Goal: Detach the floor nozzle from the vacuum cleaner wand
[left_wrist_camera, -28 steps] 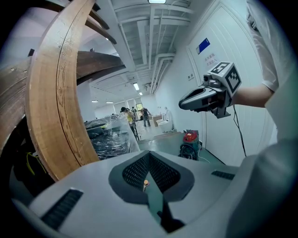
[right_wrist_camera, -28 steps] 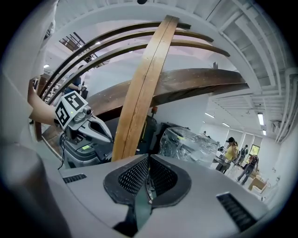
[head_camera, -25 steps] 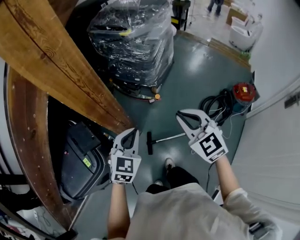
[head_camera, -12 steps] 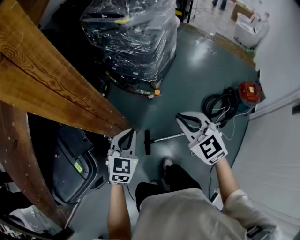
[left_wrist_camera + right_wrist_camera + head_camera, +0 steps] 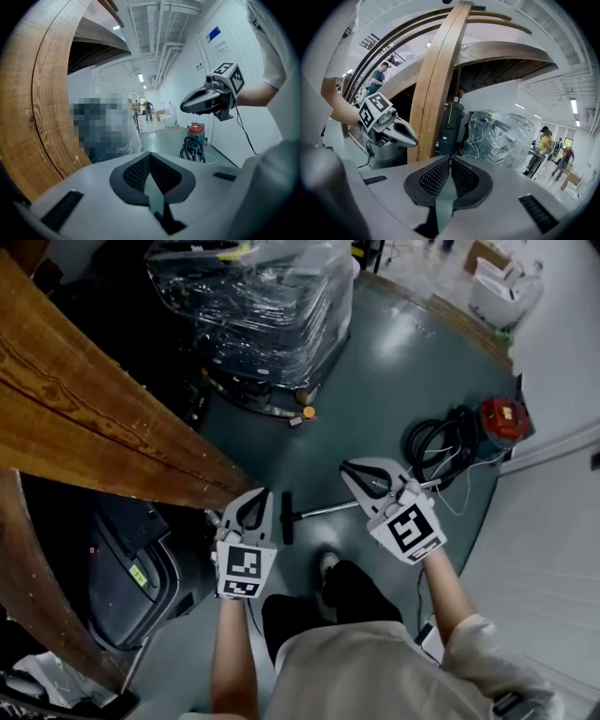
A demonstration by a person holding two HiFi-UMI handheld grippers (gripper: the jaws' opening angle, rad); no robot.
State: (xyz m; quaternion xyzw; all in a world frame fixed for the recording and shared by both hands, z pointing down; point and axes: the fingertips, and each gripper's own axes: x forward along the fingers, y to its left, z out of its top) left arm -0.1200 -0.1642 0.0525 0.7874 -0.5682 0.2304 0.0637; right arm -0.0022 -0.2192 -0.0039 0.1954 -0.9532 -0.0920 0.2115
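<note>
Both grippers have dropped closer to the floor than a second ago. A wooden arch (image 5: 84, 418) rises left of the left gripper (image 5: 258, 498); the red vacuum canister (image 5: 502, 418) sits beyond the right gripper (image 5: 349, 471). On the floor between them the wand (image 5: 323, 511) ends in the black floor nozzle (image 5: 287, 517), nearer the left one. Both grippers' jaws are pressed together, empty.

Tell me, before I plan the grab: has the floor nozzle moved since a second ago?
No. The floor nozzle keeps its place relative to the red vacuum canister; only the camera shifted.
</note>
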